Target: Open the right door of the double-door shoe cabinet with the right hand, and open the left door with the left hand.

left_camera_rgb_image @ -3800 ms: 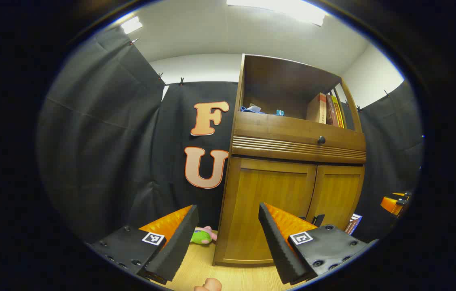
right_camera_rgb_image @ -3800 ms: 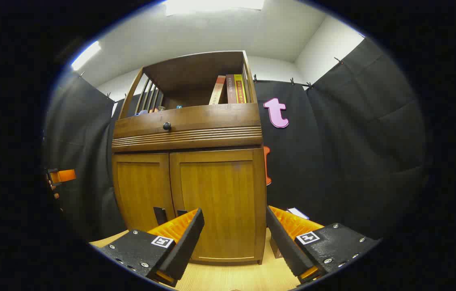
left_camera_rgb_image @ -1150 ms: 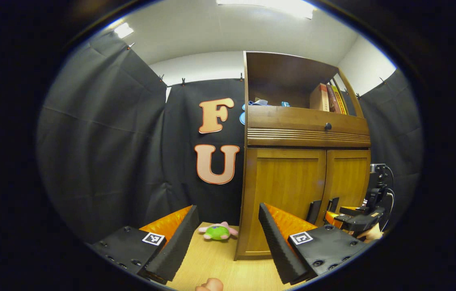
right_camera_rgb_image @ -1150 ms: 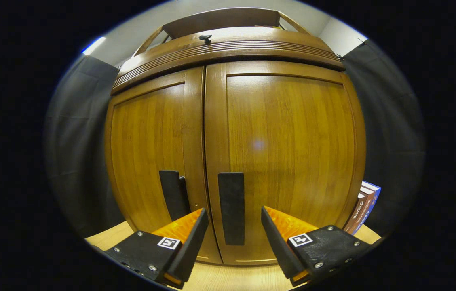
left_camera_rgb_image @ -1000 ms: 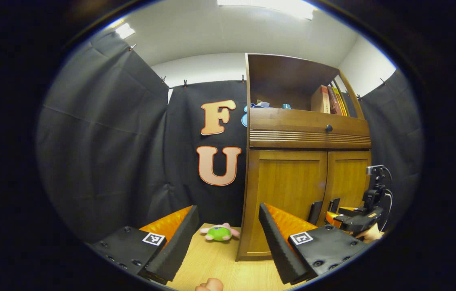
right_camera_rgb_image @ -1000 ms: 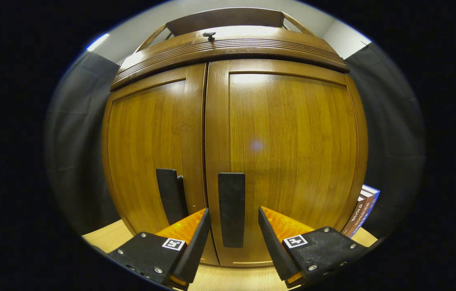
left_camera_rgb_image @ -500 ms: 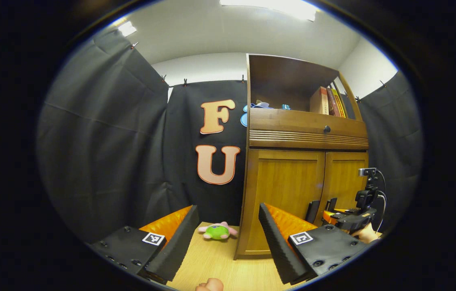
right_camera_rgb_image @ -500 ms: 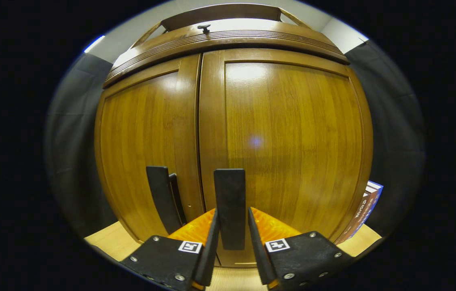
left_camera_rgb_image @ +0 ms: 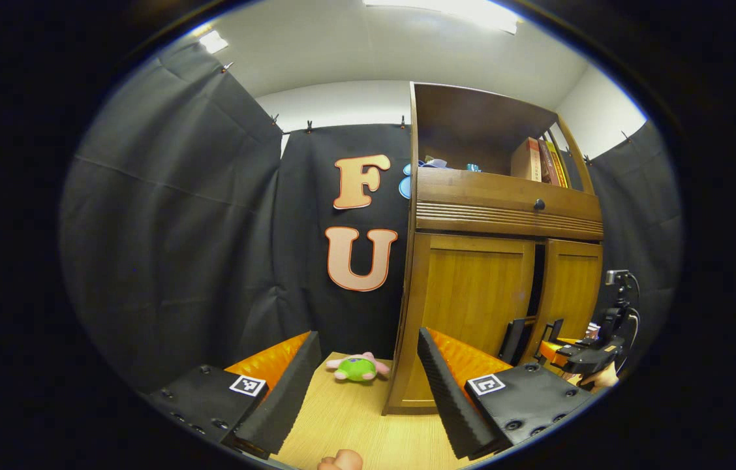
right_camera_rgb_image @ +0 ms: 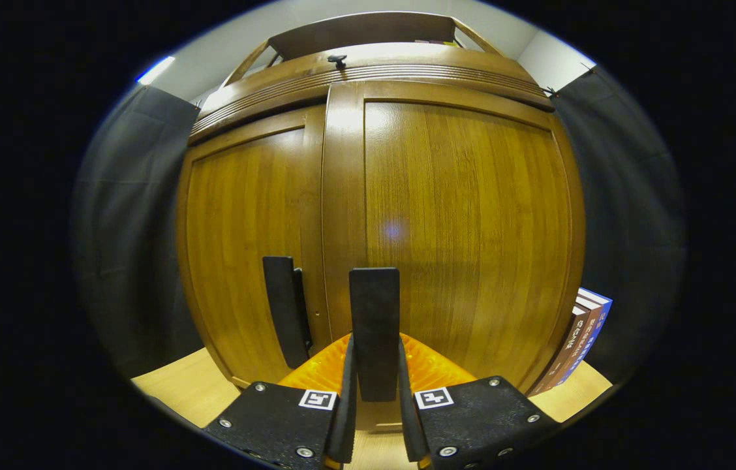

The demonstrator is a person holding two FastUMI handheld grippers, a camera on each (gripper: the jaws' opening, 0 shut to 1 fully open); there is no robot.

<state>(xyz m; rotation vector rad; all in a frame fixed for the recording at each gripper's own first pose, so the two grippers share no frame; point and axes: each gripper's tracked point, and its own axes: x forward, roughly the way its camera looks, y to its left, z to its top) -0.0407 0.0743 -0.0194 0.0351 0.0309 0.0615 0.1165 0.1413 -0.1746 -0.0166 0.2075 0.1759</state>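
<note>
Contact is made at the right gripper: in the right gripper view both fingers are pressed against the sides of the dark upright handle of the right door, so the handle is clamped between them. The right door is seen standing slightly proud of the left door, and in the left gripper view a dark gap is visible between the two doors, which suggests the right door has been started open by a small amount. The left door's own handle is seen just beside the held one, untouched.

In the left gripper view the left gripper is held wide apart with nothing between its fingers, well away from the shoe cabinet and pointed at the cabinet's left front corner. A small green and pink plush toy lies on the wooden floor beside the cabinet, and books stand on its upper shelf.

The task is judged to be at an early stage: the right door's handle is gripped and the door barely cracked, so most of its swing is left. The left door is still to be reached, grasped and opened.
</note>
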